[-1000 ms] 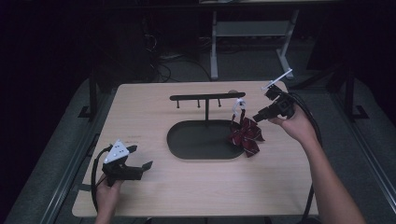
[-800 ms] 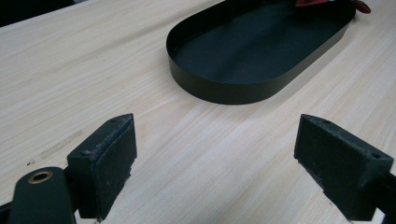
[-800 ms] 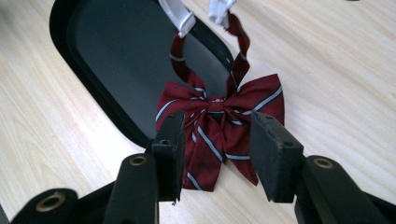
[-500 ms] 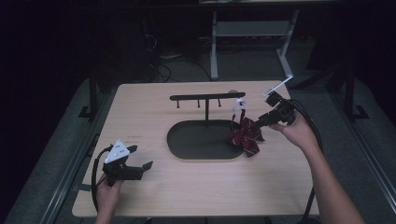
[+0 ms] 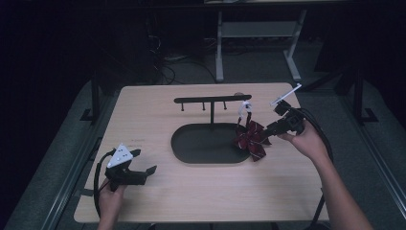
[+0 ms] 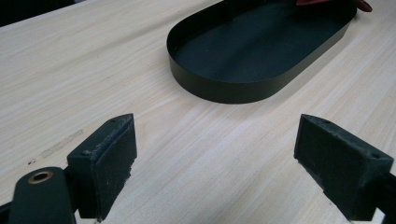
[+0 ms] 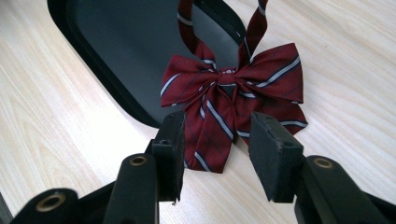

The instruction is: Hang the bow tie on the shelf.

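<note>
The pale wooden bench (image 5: 201,191) carries a black oval metal tray (image 5: 206,146) with a black T-shaped hanger rail (image 5: 212,100) rising from its far side. At the tray's right end, a dark red bow tie with grey-blue stripes (image 5: 251,140) lies half over the rim, its neck strap running up toward the rail's right tip. The right claw (image 7: 217,149) sits just right of the tray, jaws partly spread around the bow's lower tails, not visibly pinching. The left claw (image 6: 212,163) rests near the tray's near-left, spread wide and empty. Judging by this, the bow is either about to be gripped or just released; the next move calls for closing on the tails or backing away.
</note>
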Demonstrator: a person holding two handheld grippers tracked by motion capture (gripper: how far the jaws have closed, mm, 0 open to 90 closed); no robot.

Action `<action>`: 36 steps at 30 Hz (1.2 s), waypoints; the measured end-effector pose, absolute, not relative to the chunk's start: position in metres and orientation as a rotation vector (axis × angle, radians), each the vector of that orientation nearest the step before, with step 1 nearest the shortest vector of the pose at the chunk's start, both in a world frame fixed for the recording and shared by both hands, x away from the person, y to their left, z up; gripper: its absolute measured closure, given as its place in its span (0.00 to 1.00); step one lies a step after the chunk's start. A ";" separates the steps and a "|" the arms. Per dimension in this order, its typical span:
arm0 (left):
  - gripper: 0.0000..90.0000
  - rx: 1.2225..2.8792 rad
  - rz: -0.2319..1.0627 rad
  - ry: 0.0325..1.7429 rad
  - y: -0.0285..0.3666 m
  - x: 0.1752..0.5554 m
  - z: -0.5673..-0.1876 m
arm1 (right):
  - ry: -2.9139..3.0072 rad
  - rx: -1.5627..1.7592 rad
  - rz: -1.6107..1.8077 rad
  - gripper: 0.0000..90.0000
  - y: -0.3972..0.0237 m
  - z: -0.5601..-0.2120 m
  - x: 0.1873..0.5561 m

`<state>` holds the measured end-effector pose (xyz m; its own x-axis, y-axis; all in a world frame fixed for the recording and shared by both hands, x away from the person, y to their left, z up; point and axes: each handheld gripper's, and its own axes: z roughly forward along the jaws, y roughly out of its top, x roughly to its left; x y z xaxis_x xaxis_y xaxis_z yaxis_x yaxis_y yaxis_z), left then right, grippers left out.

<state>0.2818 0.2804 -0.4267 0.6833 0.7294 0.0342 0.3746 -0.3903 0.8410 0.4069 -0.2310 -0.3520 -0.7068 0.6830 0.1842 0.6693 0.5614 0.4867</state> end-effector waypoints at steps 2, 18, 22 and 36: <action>0.14 2.014 0.508 0.851 0.280 0.282 -0.427 | 2.755 1.198 0.842 0.62 -0.232 -0.355 0.404; 0.14 2.017 0.509 0.847 0.280 0.282 -0.427 | 2.762 1.213 0.864 0.62 -0.242 -0.371 0.389; 0.14 2.019 0.507 0.848 0.280 0.282 -0.427 | 2.761 1.219 0.869 0.62 -0.243 -0.374 0.385; 0.14 2.014 0.505 0.853 0.280 0.281 -0.427 | 2.777 1.201 0.889 0.62 -0.245 -0.386 0.369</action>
<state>0.2815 0.2795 -0.4273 0.6835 0.7293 0.0306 0.3777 -0.3892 0.8401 0.3689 -0.2454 -0.3861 -0.7099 0.6674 0.2250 0.6739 0.5509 0.4923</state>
